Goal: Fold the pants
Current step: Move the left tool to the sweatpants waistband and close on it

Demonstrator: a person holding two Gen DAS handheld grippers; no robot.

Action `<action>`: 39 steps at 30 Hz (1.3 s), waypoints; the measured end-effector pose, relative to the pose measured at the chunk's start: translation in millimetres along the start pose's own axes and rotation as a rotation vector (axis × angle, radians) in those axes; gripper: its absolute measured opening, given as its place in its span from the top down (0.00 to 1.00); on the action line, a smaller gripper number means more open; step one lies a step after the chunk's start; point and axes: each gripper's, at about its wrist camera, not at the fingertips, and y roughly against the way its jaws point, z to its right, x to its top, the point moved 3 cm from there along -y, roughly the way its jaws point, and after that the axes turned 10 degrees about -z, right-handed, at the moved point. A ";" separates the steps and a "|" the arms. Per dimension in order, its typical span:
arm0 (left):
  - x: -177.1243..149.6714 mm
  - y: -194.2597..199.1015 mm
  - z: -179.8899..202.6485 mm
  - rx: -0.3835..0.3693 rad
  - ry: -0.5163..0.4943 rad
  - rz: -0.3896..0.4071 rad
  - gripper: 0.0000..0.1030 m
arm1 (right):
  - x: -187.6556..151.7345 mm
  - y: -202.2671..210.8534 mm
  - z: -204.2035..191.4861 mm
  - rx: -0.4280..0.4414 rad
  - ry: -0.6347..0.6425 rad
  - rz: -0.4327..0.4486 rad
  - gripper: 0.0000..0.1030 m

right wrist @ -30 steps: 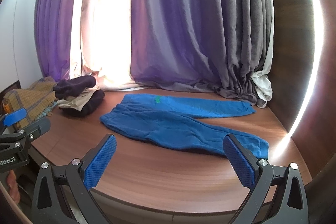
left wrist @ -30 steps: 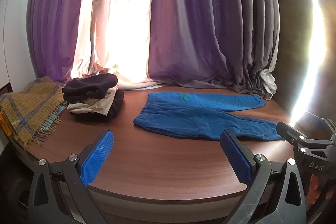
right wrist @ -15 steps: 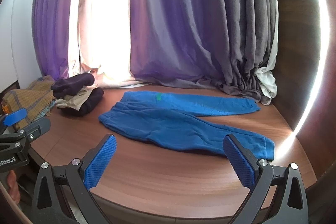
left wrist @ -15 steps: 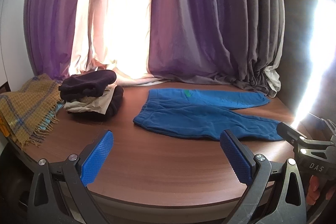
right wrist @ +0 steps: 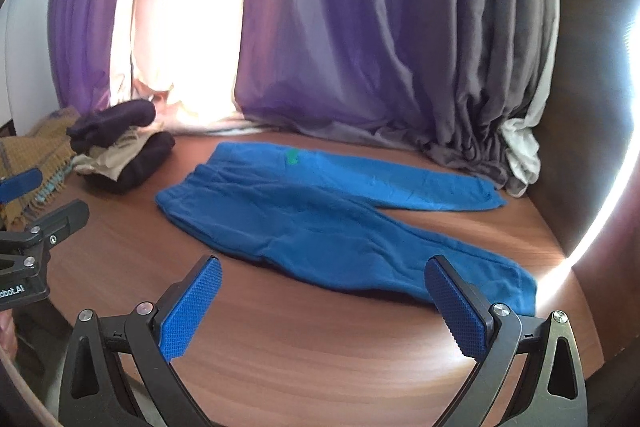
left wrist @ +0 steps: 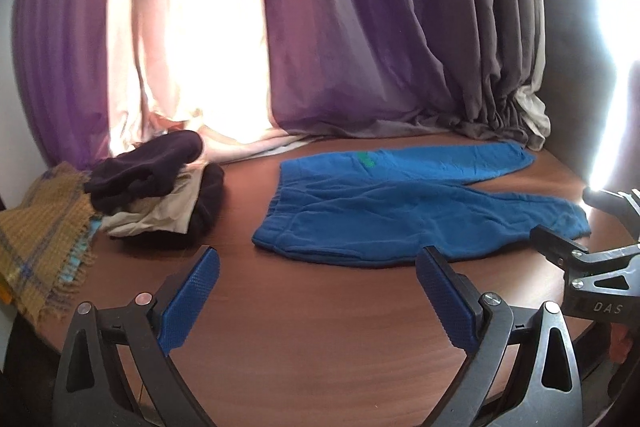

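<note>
At worktop (left wrist: 320, 339) centre: blue pants (right wrist: 320, 223) flat, unfolded; your left claw (left wrist: 316, 297) and right claw (right wrist: 324, 303) spread, empty; every fold remains.

We see the surface (left wrist: 320, 339) as smooth wood-grain veneer with a soft sheen. The blue sweatpants (right wrist: 320, 227) look like matt, soft fleece cloth, lightly creased. Our grippers' blue pads (left wrist: 192, 301) are finely knurled, set in matt black plastic frames with shiny metal screws. The plaid scarf (left wrist: 36, 239) is coarse, fringed weave; the curtains (right wrist: 360, 27) are matt draped cloth.
</note>
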 end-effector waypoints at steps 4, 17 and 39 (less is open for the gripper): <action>2.1 -22.6 -4.3 -0.021 -0.034 -0.020 0.03 | 3.7 -20.8 -8.3 -0.004 0.006 -0.034 0.01; -5.7 -88.9 -20.6 -0.084 -0.086 -0.112 0.03 | 10.4 -89.8 -40.6 -0.035 0.069 -0.148 0.01; -18.4 -166.4 9.7 -0.112 -0.209 -0.220 0.03 | -0.1 -171.7 -51.2 0.017 0.212 -0.261 0.37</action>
